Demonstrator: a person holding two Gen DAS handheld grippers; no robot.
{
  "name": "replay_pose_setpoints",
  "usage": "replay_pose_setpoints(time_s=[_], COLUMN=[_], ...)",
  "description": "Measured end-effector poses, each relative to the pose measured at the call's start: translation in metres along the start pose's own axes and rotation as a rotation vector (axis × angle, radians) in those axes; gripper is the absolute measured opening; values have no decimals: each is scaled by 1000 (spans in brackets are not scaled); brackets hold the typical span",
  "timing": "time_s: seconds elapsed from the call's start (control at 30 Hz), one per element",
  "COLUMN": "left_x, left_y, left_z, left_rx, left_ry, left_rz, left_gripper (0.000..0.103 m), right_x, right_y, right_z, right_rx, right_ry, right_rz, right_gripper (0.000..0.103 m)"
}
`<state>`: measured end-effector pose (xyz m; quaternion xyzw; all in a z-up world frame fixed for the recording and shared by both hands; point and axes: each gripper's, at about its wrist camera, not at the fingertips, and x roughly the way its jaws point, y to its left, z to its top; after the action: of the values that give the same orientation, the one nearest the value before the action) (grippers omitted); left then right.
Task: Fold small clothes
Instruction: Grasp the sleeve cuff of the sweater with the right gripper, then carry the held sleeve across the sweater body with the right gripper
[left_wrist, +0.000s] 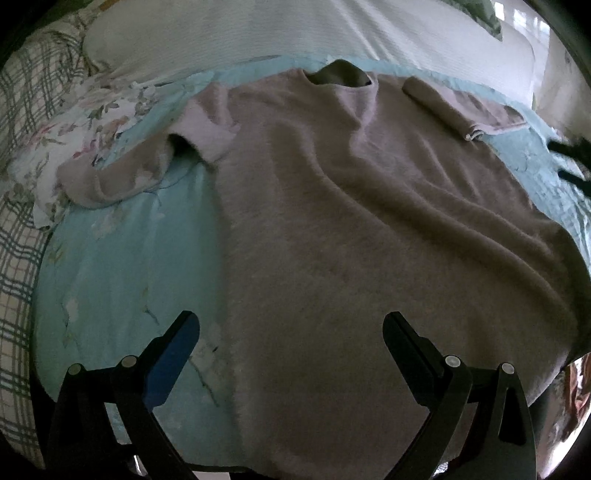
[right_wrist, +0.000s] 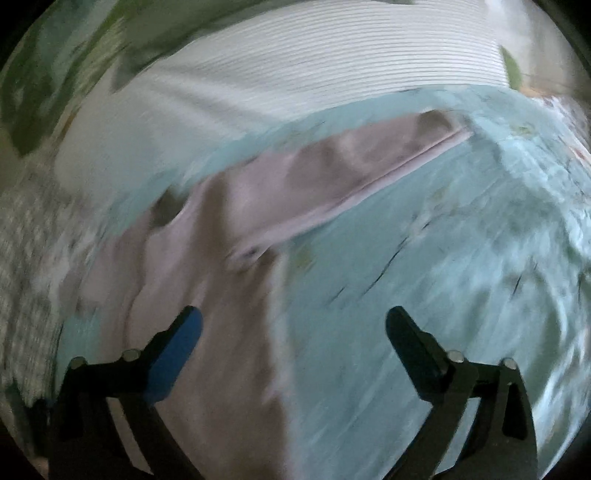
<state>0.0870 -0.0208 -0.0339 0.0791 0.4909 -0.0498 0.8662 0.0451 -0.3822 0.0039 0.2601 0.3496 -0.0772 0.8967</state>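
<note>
A fuzzy pale mauve sweater (left_wrist: 351, 221) lies spread flat on a light blue floral sheet (left_wrist: 122, 266), neck hole at the far side. Its left sleeve (left_wrist: 147, 162) is bent and rumpled, its right sleeve (left_wrist: 461, 107) lies folded at the far right. My left gripper (left_wrist: 291, 332) is open and empty above the sweater's lower left edge. In the blurred right wrist view, my right gripper (right_wrist: 295, 328) is open and empty above the sweater's right side edge (right_wrist: 207, 295), with the right sleeve (right_wrist: 332, 173) stretched out ahead.
A white ribbed cover (left_wrist: 295, 33) lies beyond the sweater. A plaid and floral quilt (left_wrist: 33, 122) is bunched at the left. The right gripper's fingers show as dark shapes at the left wrist view's right edge (left_wrist: 569, 158). The bed's near edge runs under the left gripper.
</note>
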Motion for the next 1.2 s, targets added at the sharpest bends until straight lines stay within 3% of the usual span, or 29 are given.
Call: replay_pose_setpoints(time_s=[0.23,0.37,0.5,0.57,0.6,0.63,0.73,0.93,1.07,1.2], left_x=[24,39,52,58,59,61,60,52,44,40], left_y=[-13,-10,-4,-2,-2,-1,2,10,15,27], left_z=[15,24,28,30,30,31,34,38,42,48], left_rx=[23,8,-19,-20,-20,-19,-18,-50,-72,-111], left_ry=[37,60,87,99,103,106,92,44,4,-37], left_rz=[-8,-6,-11,-4,-3,-2,-2,-1,-8,-30], left_gripper=[100,100,100,100,100,100,100,100,100,100], right_x=[57,87,99,100,102,101,85,56,54,75], right_y=[-92,-141,-161,-166,-167,-166,-144,-56,7,74], right_z=[84,128,159,178,186,190,206,203,172,129], right_rx=[185,299,357,347,349,346,267,116,82,37], right_ry=[-86,-135,-202,-208,-192,-186,-198,-143,-55,74], right_rz=[-146,-177,-148,-139,-112,-95,-31,248,437,569], right_gripper=[73,69,66,40,12,7,7,7,7,7])
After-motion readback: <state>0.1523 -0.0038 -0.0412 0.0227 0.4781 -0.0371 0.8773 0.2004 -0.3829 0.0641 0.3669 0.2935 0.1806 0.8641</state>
